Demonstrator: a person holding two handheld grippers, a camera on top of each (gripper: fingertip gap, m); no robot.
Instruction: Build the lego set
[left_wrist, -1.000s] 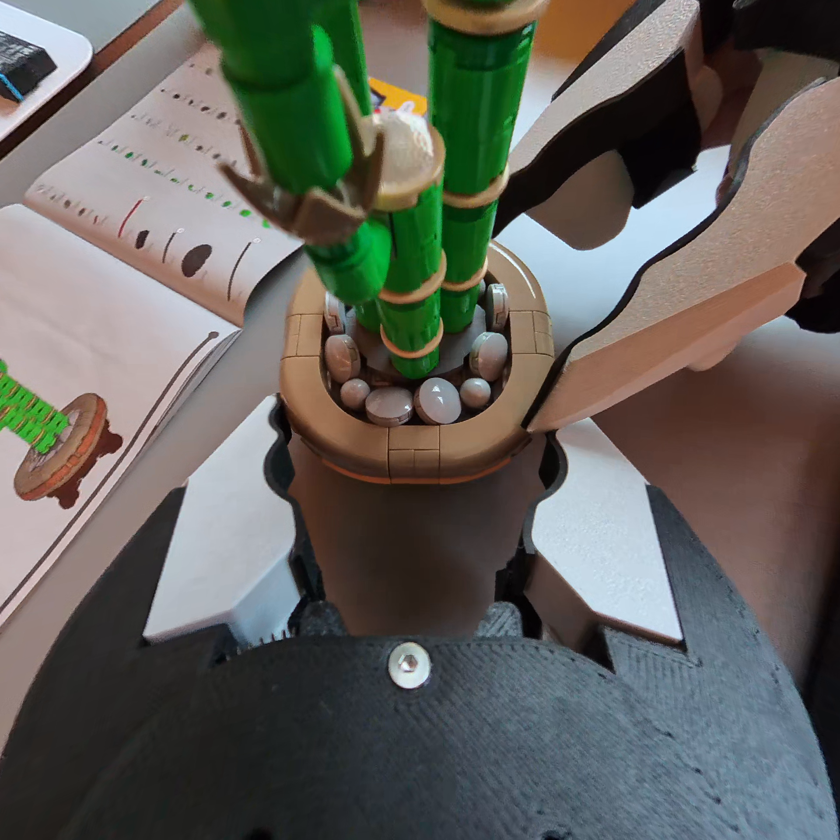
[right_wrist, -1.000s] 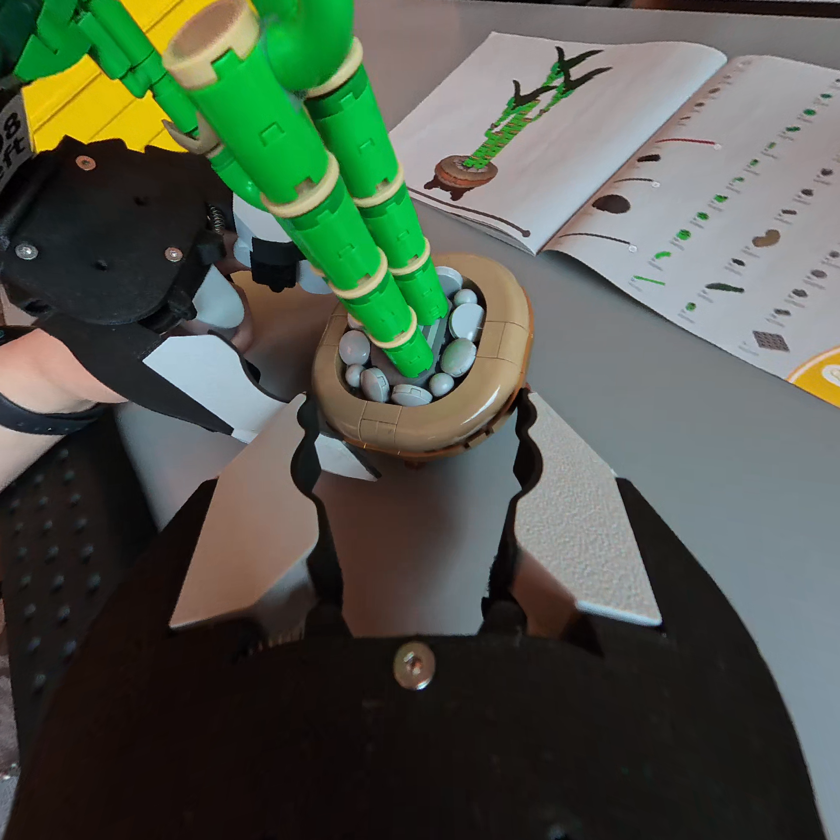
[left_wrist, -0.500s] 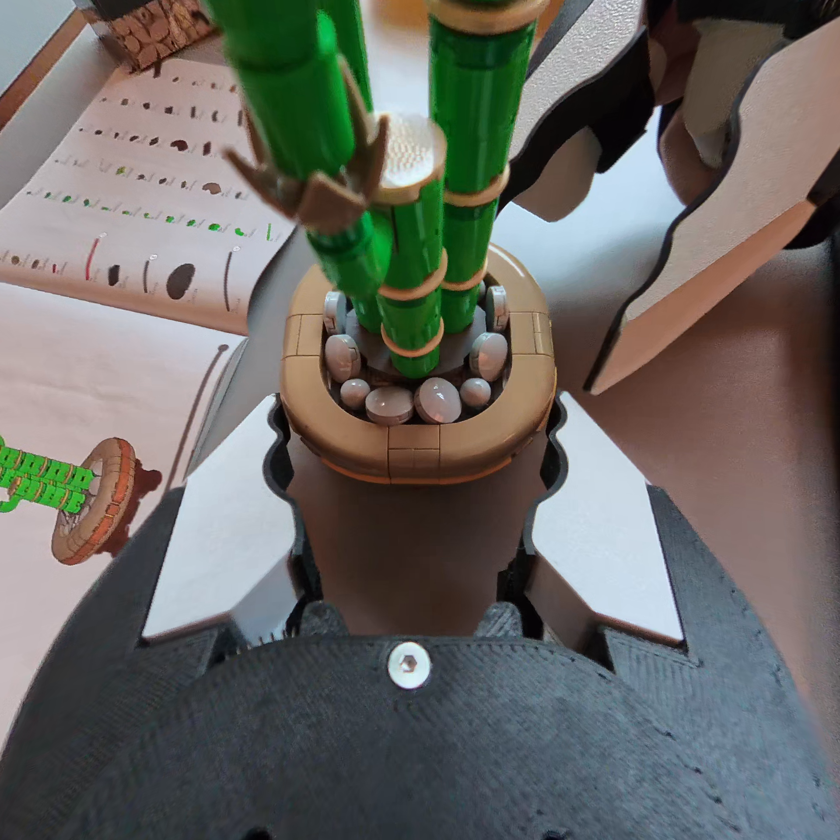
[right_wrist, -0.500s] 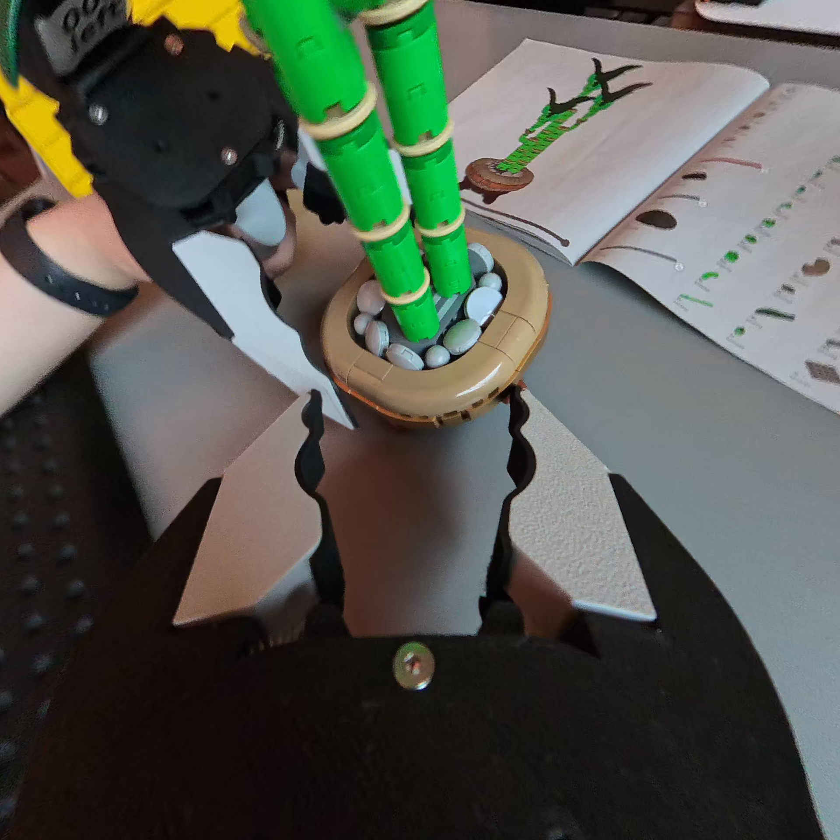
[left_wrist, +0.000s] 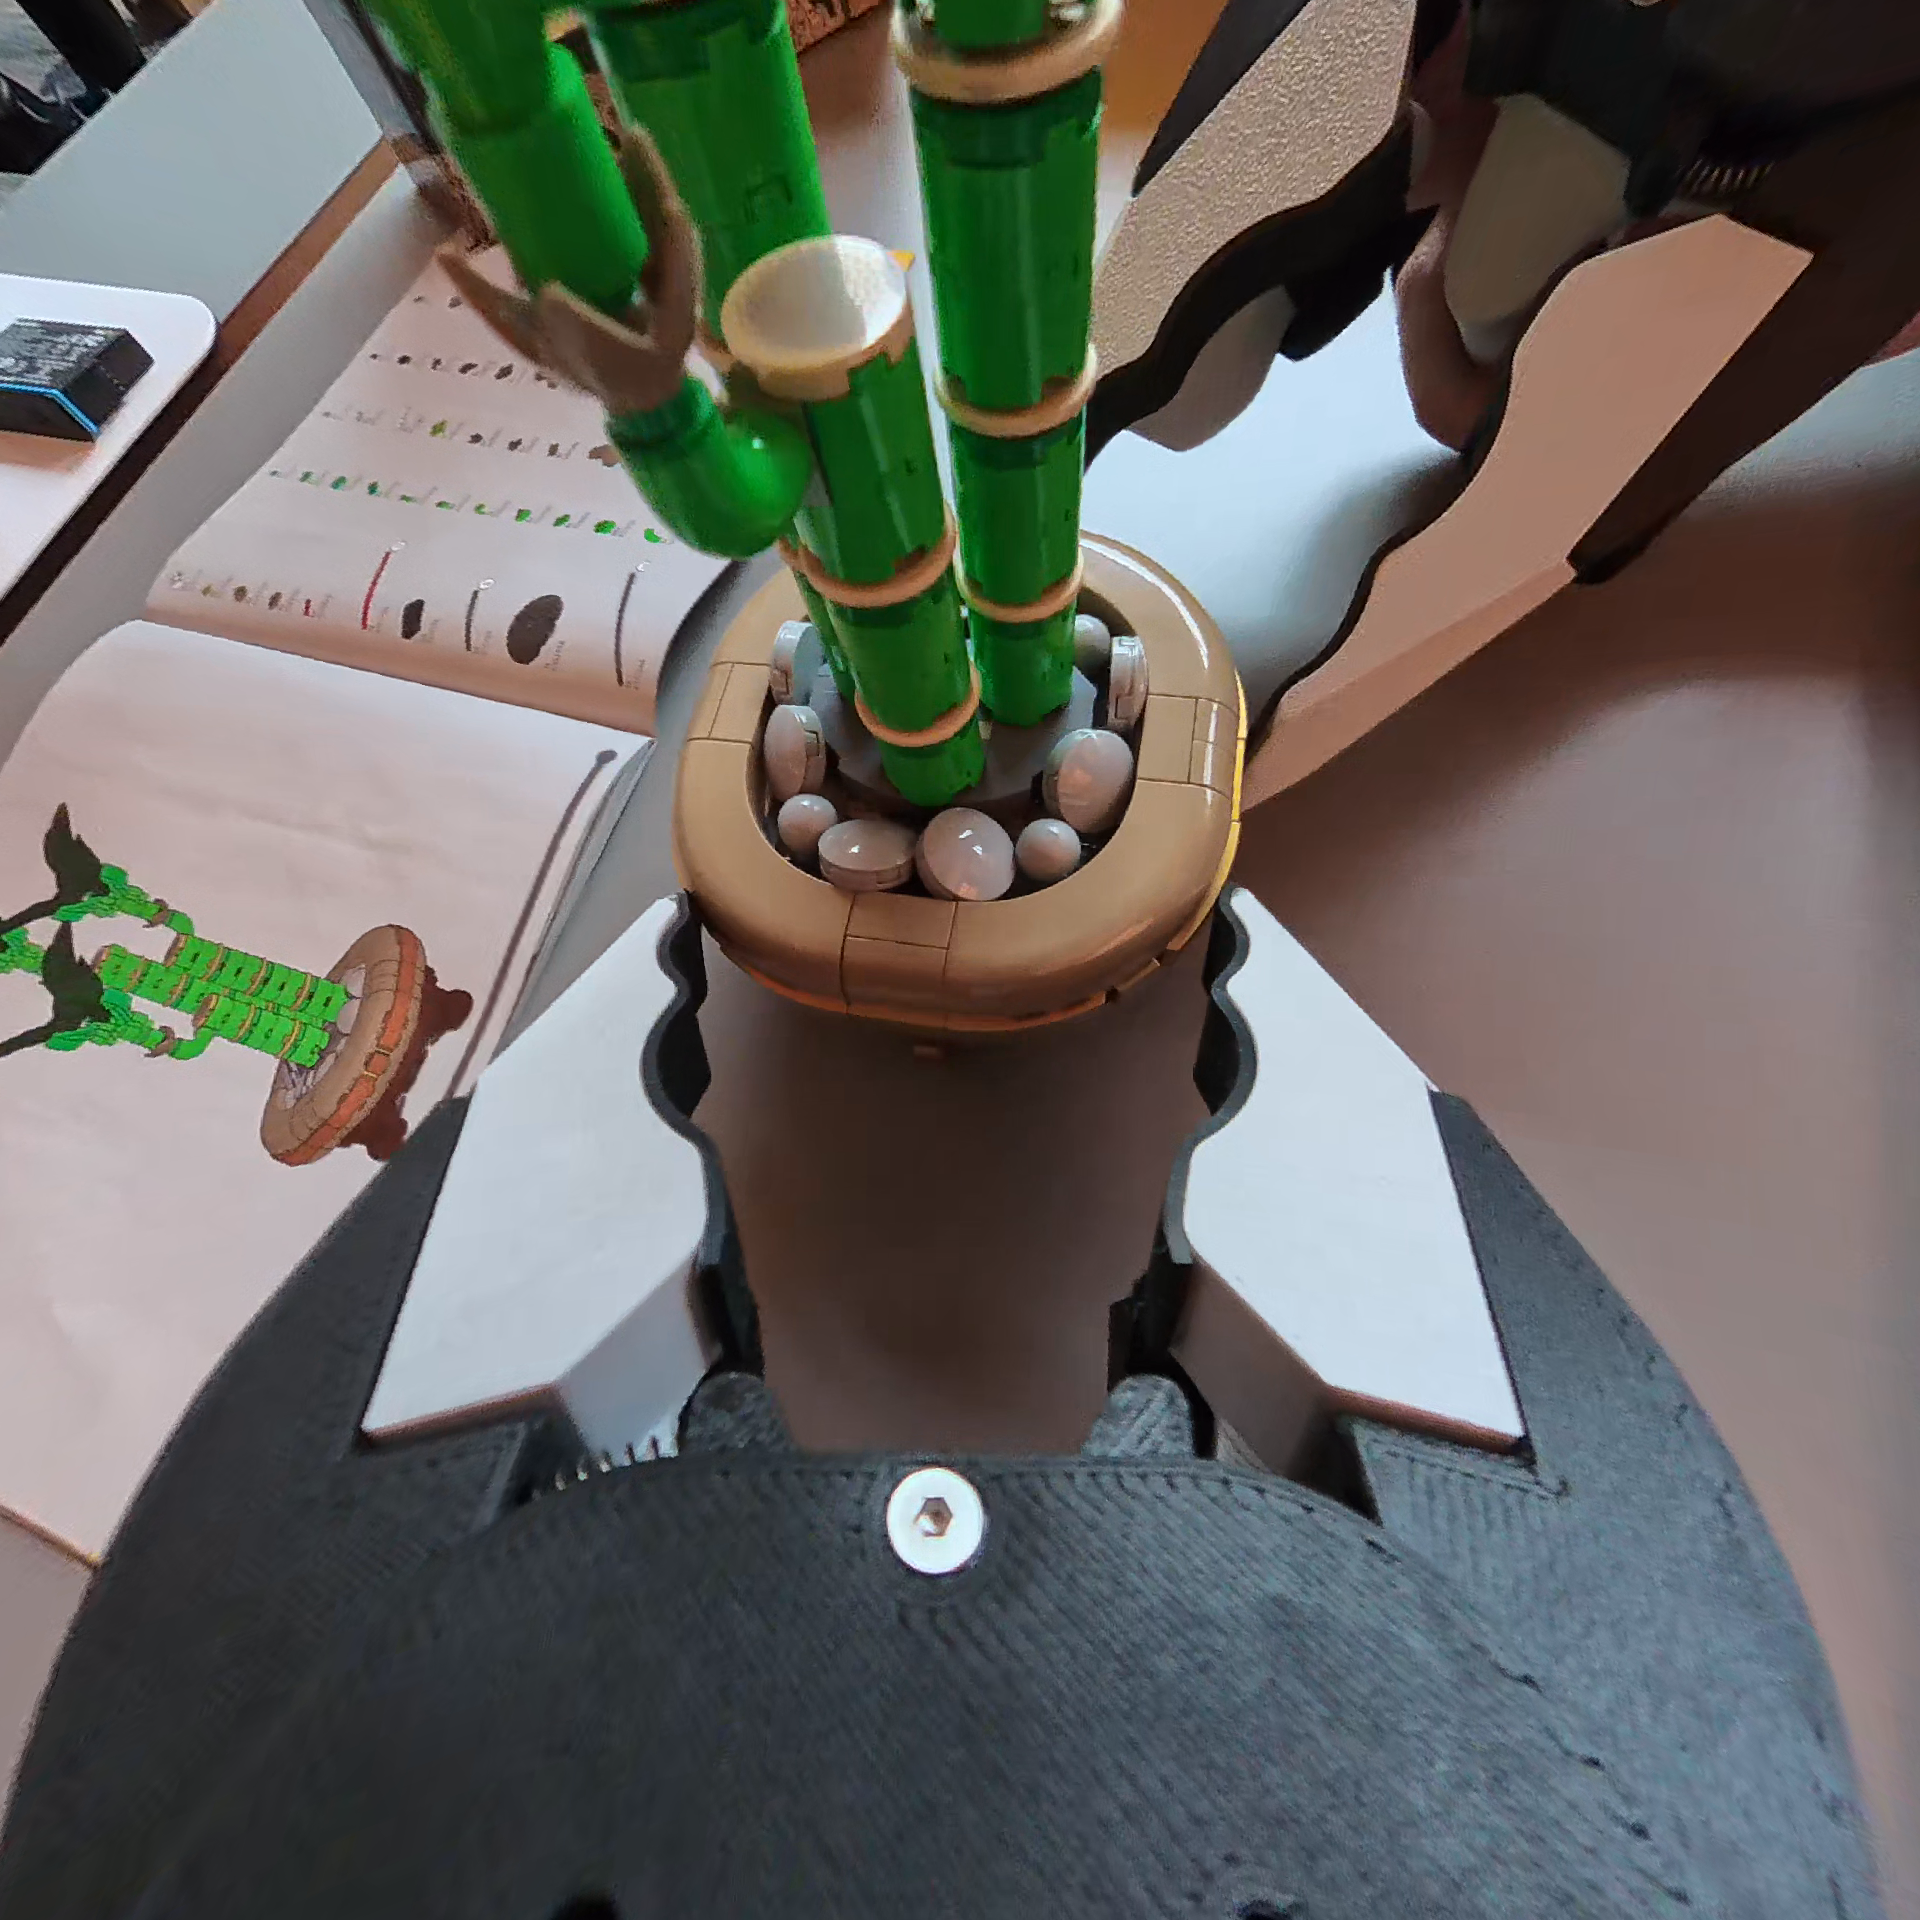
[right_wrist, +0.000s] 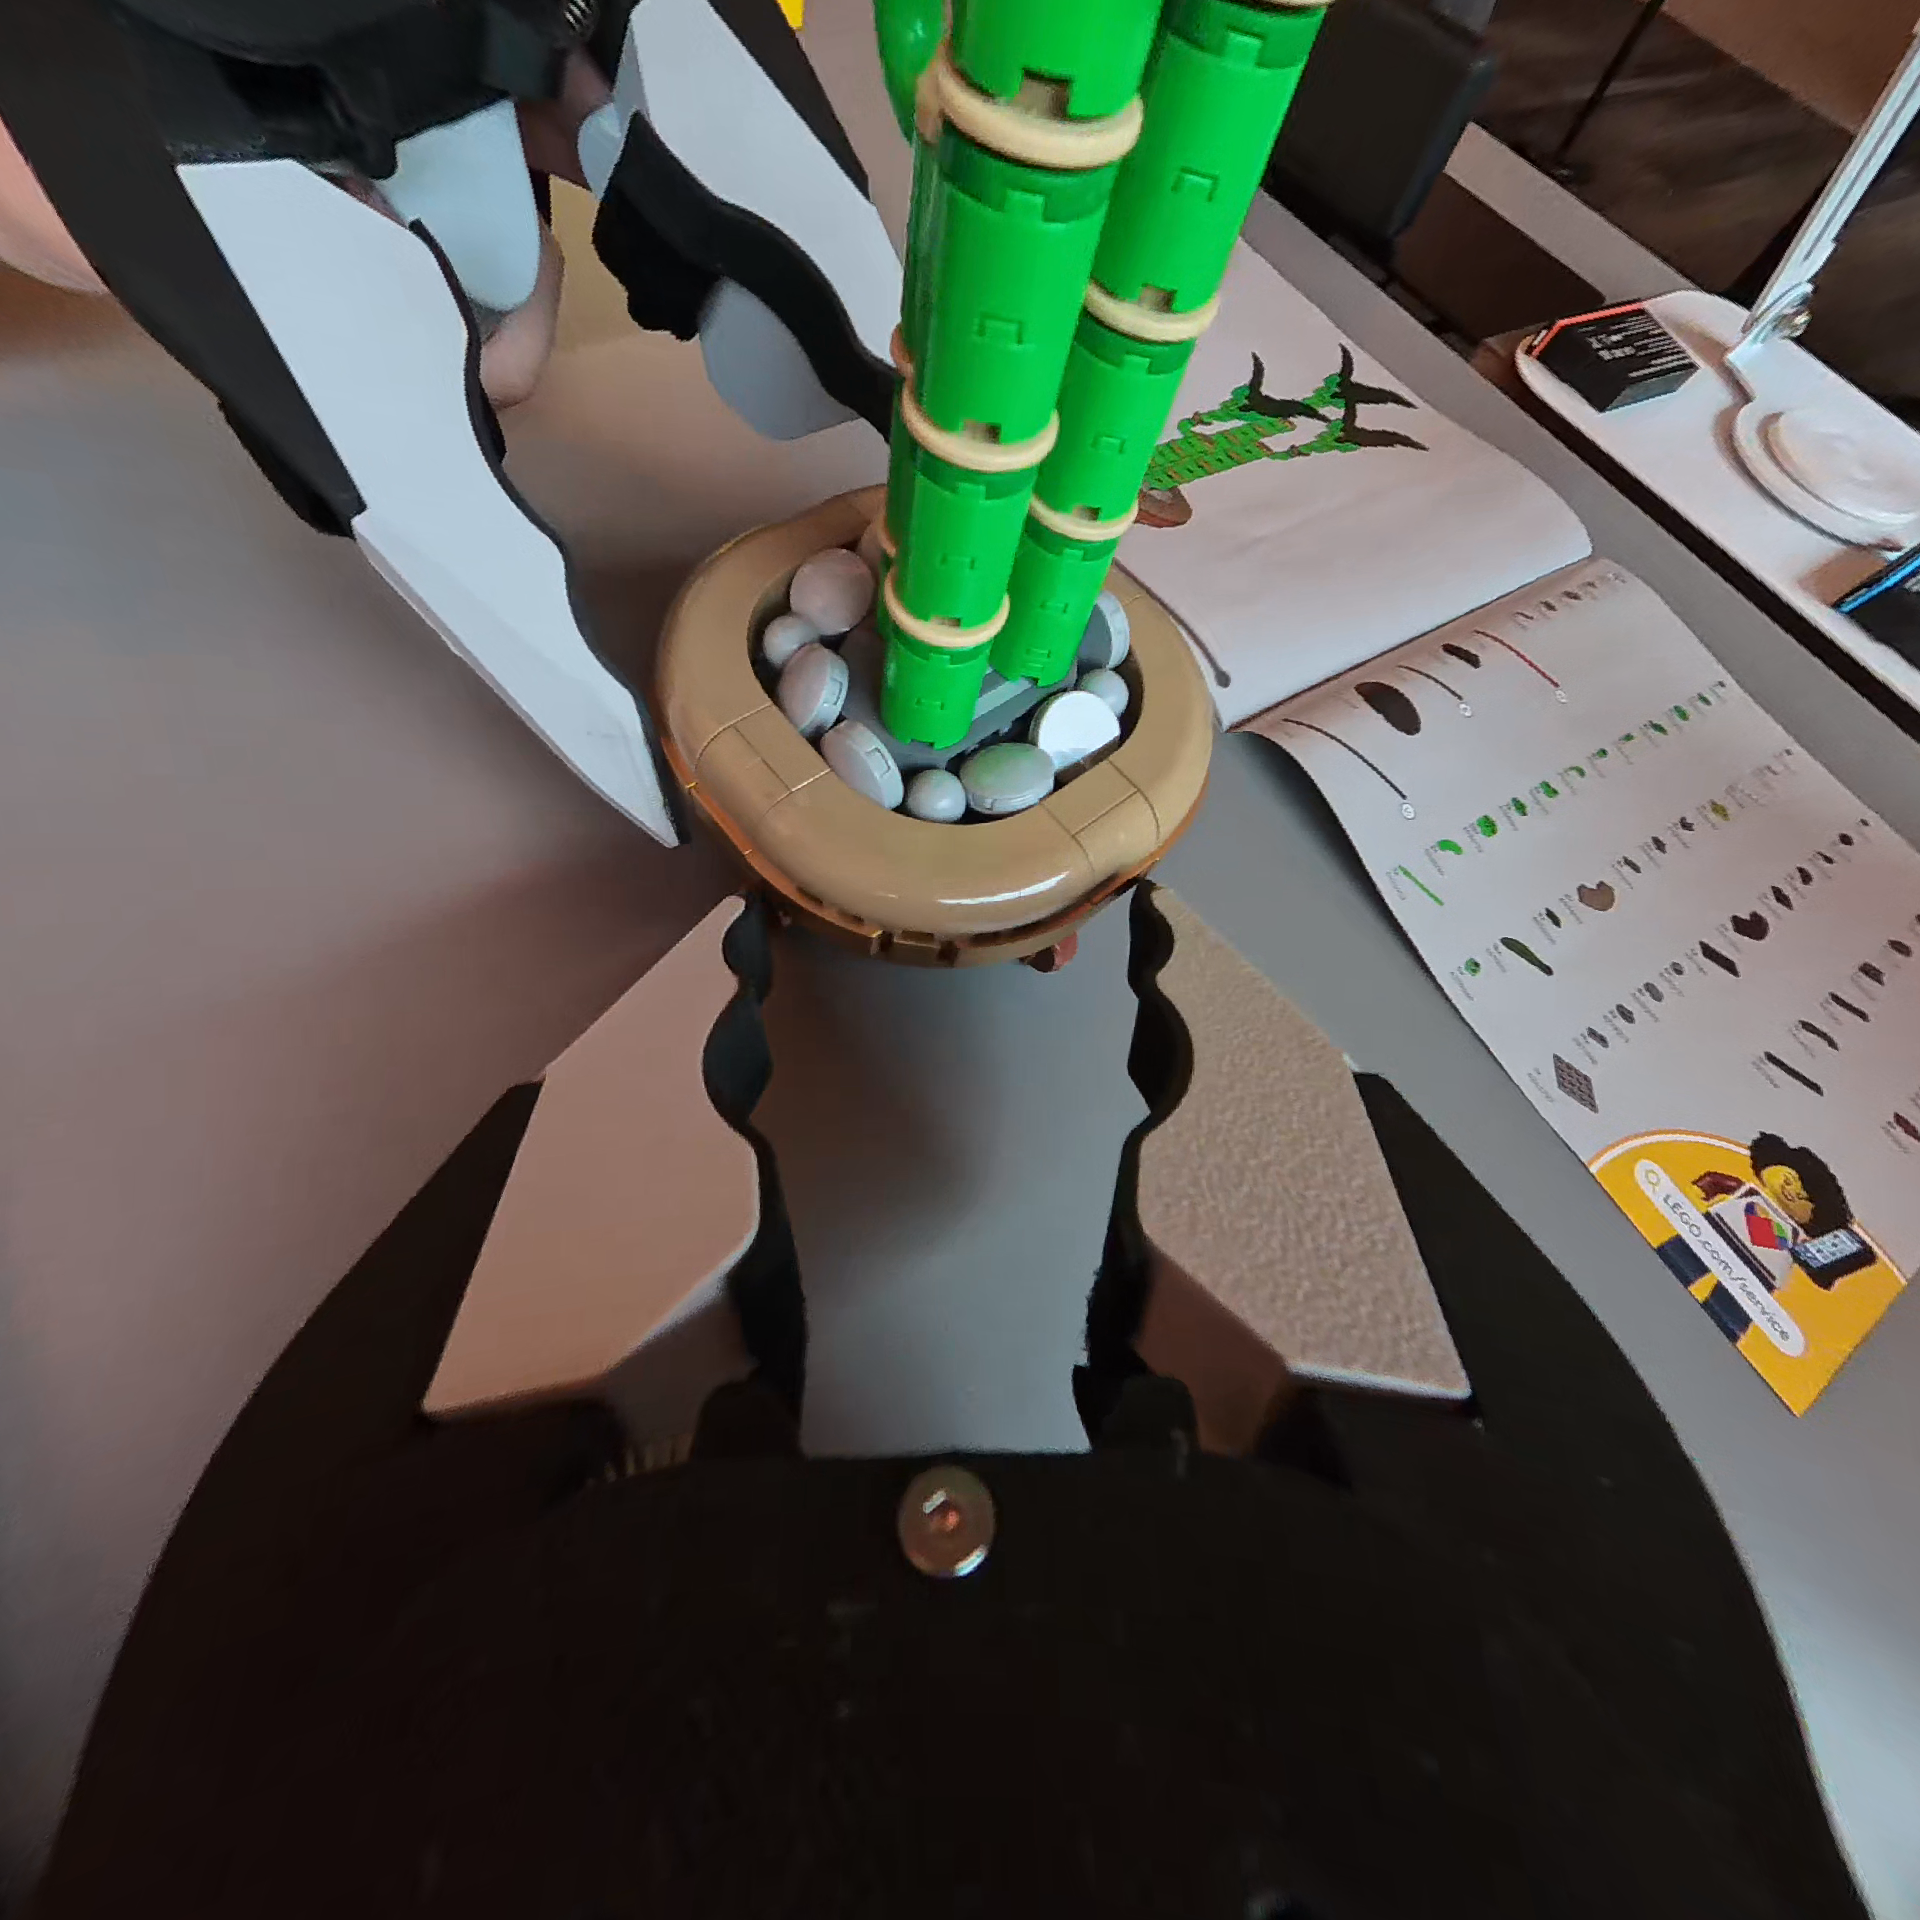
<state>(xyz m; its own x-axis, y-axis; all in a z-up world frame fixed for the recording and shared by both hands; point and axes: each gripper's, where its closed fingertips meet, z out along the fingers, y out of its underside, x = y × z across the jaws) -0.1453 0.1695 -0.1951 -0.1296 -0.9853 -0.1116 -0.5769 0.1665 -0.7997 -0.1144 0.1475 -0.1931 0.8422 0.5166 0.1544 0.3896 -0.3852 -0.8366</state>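
Since a second ago we have swung both grippers round the pot (left_wrist: 956, 914), and the booklet (left_wrist: 312, 790) has slid across both views. Left gripper (left_wrist: 951, 935) and right gripper (right_wrist: 940, 925) each clasp the pot's rim, half open, near the booklet's edge on the table (right_wrist: 260, 935). Judging the build nearly done, stalks (right_wrist: 1018, 416) and pebbles (left_wrist: 961, 852) seated, we see its long axis upright, leaning slightly.

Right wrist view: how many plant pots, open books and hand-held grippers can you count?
plant pot: 1
open book: 1
hand-held grippers: 2, the right hand-held gripper and the left hand-held gripper
Total: 4
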